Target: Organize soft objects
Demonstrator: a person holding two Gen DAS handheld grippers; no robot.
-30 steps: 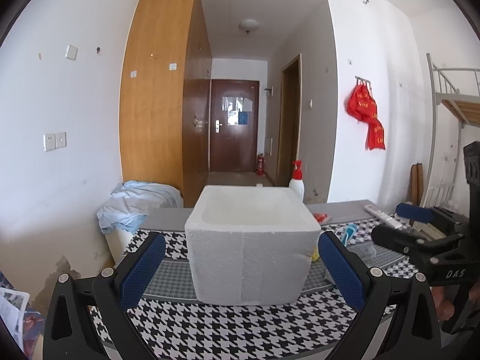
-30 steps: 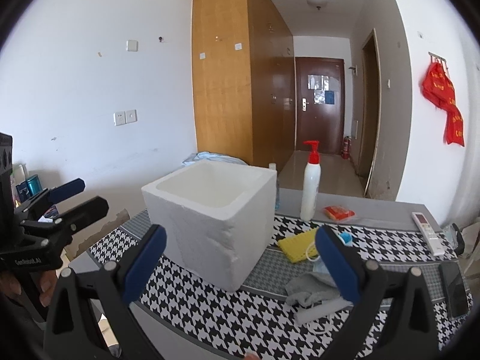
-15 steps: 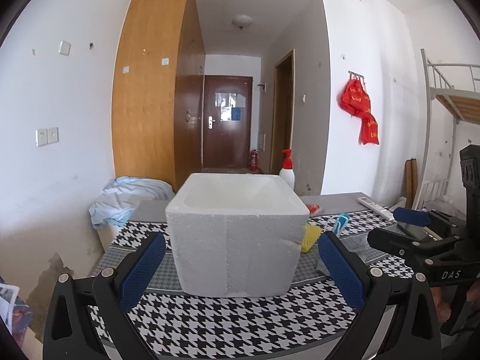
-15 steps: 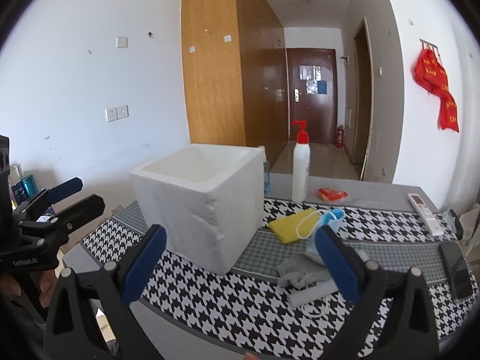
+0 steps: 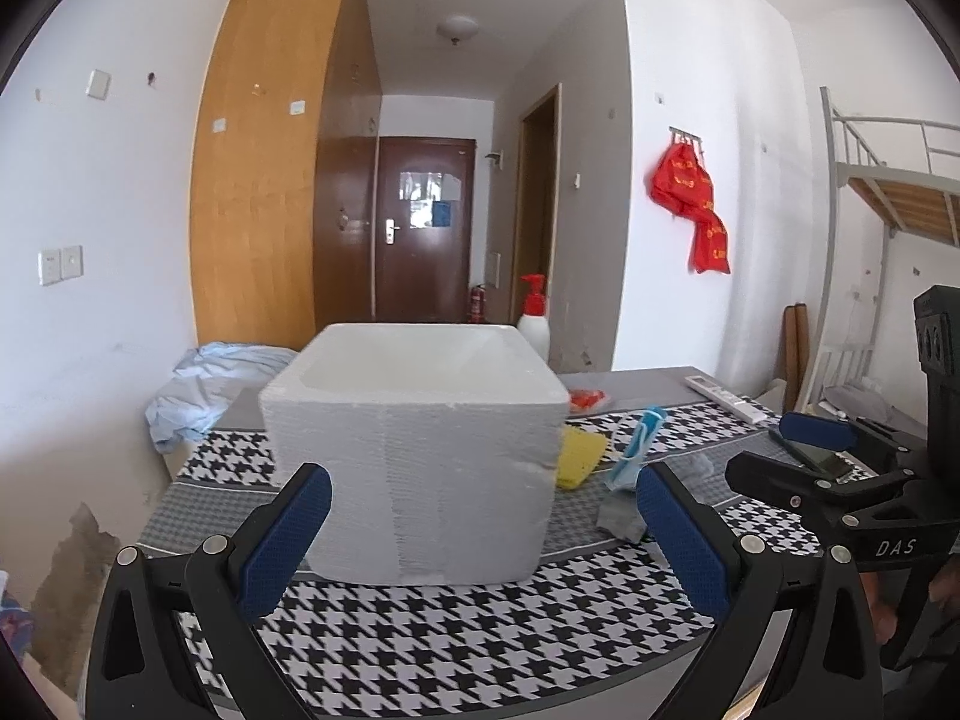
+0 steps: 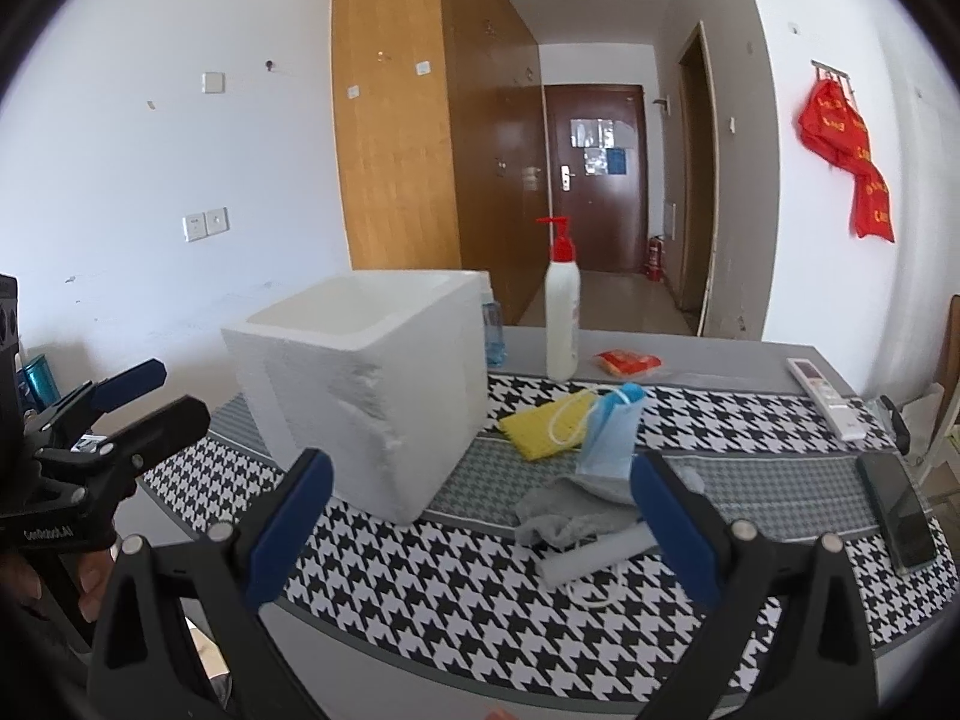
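1. The soft things lie in a loose heap on the cloth (image 6: 420, 594) just right of the foam box (image 6: 372, 384): a yellow sponge (image 6: 534, 429) nearest the box, a blue mask (image 6: 609, 441) propped partly over it, a grey sock (image 6: 561, 516) crumpled in front, and a white roll (image 6: 591, 555) touching the sock — what that roll is, I cannot tell.

2. The box stands open-topped, and as far as its inside shows it looks empty; nothing soft seems to be in it yet.

3. The step in hand is probably the first pick. To do it well, bring the right gripper (image 6: 480, 534) down on one item alone — the sock is nearest and topmost in front — and pinch a raised fold, not the flat edge, so the pads do not snag the cloth beneath. The mask's white loop lies across the sponge; lift the mask clear first, or the two may come together.

4. The right gripper is spread wide and holds nothing, hovering short of the heap.

5. The left gripper (image 5: 480, 540) is likewise wide open and empty, its fingers framing the box front without touching it; it could steady the box.

6. Behind stand a pump bottle (image 6: 562, 324), a red packet (image 6: 627, 362), a remote (image 6: 825, 396) and a phone (image 6: 900, 507).
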